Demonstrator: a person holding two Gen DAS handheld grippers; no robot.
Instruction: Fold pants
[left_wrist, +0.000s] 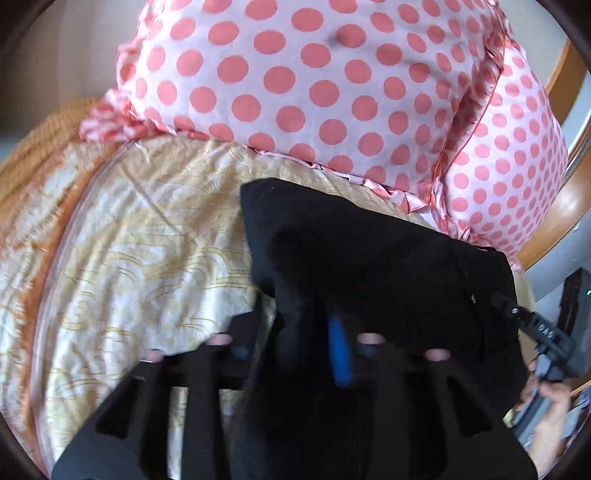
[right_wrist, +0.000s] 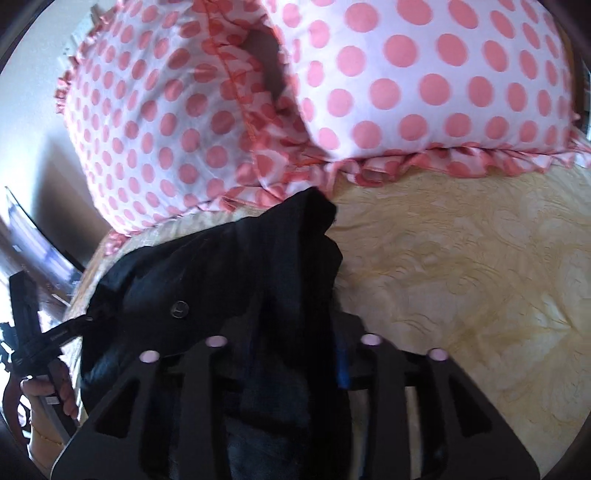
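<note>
Black pants lie bunched on the bed just below the pillows, a round button showing on them. My left gripper straddles one fold, jaws apart, with cloth draped loosely between them and a blue pad showing. My right gripper straddles another fold of the pants the same way, its jaws apart and not pressing. Each gripper's tip also shows at the pants' edge in the other view: the right gripper and the left gripper, each held by a hand.
Two white pillows with pink dots lean at the head of the bed, close behind the pants. A cream and gold bedspread covers the mattress. A curved wooden headboard runs behind the pillows.
</note>
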